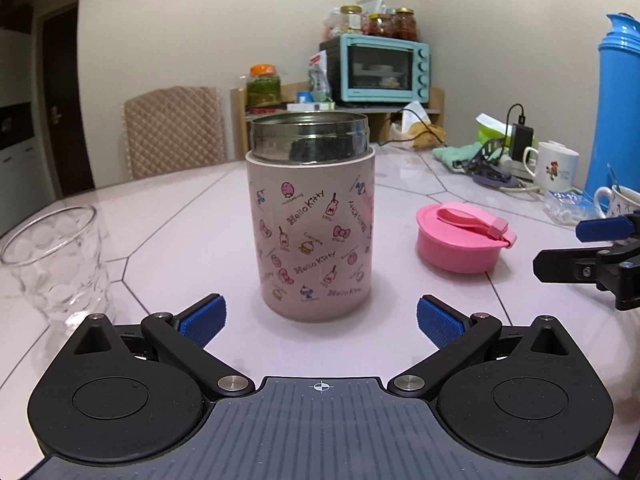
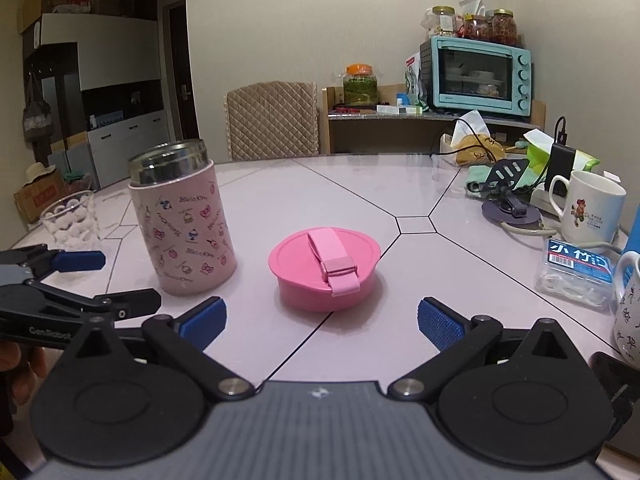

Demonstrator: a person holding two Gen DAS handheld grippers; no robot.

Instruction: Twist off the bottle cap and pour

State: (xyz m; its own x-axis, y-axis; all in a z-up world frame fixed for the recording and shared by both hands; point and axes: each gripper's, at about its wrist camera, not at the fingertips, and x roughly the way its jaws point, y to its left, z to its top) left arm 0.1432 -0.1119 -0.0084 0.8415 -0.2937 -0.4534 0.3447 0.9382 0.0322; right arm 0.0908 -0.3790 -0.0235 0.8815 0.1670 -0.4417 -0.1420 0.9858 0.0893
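Note:
A pink Hello Kitty bottle (image 1: 314, 236) with a bare steel neck stands upright and uncapped on the table, just ahead of my open, empty left gripper (image 1: 320, 318). It also shows in the right wrist view (image 2: 184, 228). Its pink cap (image 1: 464, 236) with a strap lies on the table to the bottle's right. The cap (image 2: 324, 266) lies just ahead of my open, empty right gripper (image 2: 322, 320). A clear glass (image 1: 52, 256) stands left of the bottle and shows in the right wrist view (image 2: 72, 222). Each gripper shows in the other's view, the right (image 1: 576, 248), the left (image 2: 116, 280).
A white mug (image 2: 588, 208), a box of floss picks (image 2: 576, 272), another mug (image 2: 632, 308), a charger with cables (image 2: 560, 164) and cloths crowd the table's right side. A blue thermos (image 1: 616, 120) stands far right. A chair (image 2: 272, 120) and an oven shelf (image 2: 476, 76) stand behind.

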